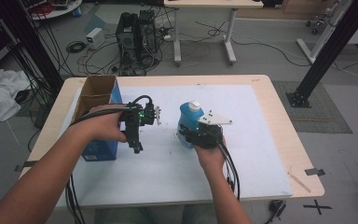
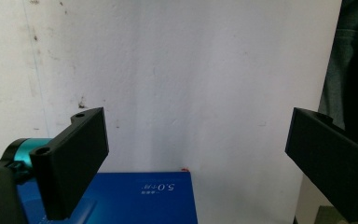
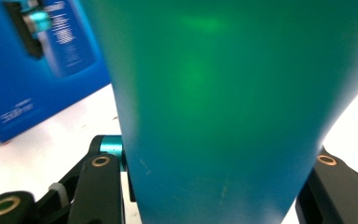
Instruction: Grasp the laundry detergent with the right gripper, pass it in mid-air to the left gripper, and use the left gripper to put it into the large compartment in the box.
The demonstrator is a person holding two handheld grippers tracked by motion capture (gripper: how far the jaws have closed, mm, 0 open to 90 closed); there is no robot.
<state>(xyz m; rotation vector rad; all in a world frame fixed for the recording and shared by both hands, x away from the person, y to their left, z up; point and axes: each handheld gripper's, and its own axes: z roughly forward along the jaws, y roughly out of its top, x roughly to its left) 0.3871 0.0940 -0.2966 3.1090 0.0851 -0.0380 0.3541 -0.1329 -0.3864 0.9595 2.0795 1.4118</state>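
clearly the thing in hand is the blue bottle (image 1: 189, 122) with a white cap (image 1: 194, 106), upright near the middle of the tabletop (image 1: 261, 140) on its white mat, just right of the blue box (image 1: 103, 140). it looks like moulded plastic: stiff enough to take a squeeze, though the walls would probably give a little, and the smooth, glossy skin seen in the right gripper view (image 3: 223, 102) is likely slippery. how full it is cannot be told, so its weight is a guess; liquid inside would make it bottom-heavy and prone to swing. the best hold seems to be across the broad body, low to middle, where the sides are widest, not at the cap or narrow neck.

the right gripper (image 1: 198, 135) does just that: it comes in from the near side, and its fingers (image 3: 100, 186) sit against either side of the bottle's body, closed on it as far as the width allows. whether the base touches the mat is not clear.

the left gripper (image 1: 137, 122) hangs to the left, over the box's right edge, its fingers (image 2: 70, 163) spread wide with nothing between them; they touch nothing, with white mat and a corner of the box beyond them.
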